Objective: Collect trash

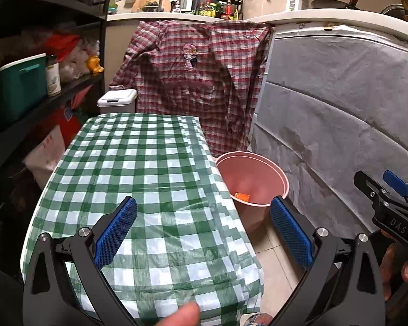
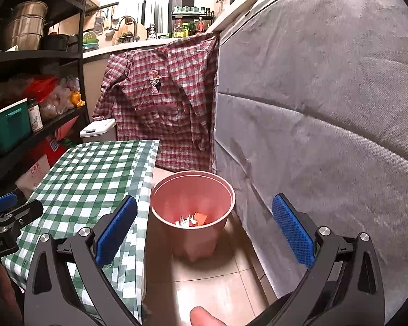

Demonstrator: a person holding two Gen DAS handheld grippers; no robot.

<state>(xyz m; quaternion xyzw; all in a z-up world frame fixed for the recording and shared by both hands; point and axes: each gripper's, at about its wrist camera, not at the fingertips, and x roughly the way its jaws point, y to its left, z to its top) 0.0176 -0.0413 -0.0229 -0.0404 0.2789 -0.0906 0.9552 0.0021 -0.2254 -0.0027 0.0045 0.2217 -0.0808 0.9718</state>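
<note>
Beside the green-checked table (image 1: 138, 168), my left gripper (image 1: 204, 233) and right gripper (image 2: 204, 231) both gape wide and empty; paper scraps (image 2: 191, 219) lie in the pink bin (image 2: 163, 212).

Table top with green checked cloth (image 1: 138, 168) is bare, free to pass over anywhere. Left of it the dark shelf unit (image 1: 40, 87) stands close, packed with boxes and jars, no way through there. Far end: white lidded bin (image 1: 117, 99) and hanging plaid shirt (image 1: 193, 76) close off the back. Right of the table a narrow strip of tiled floor (image 2: 217, 279), with the pink bucket (image 2: 160, 209) just beside the cloth edge, its mouth unobstructed from above. Grey covered panel (image 2: 326, 114) walls off the right side, near the bucket.
</note>
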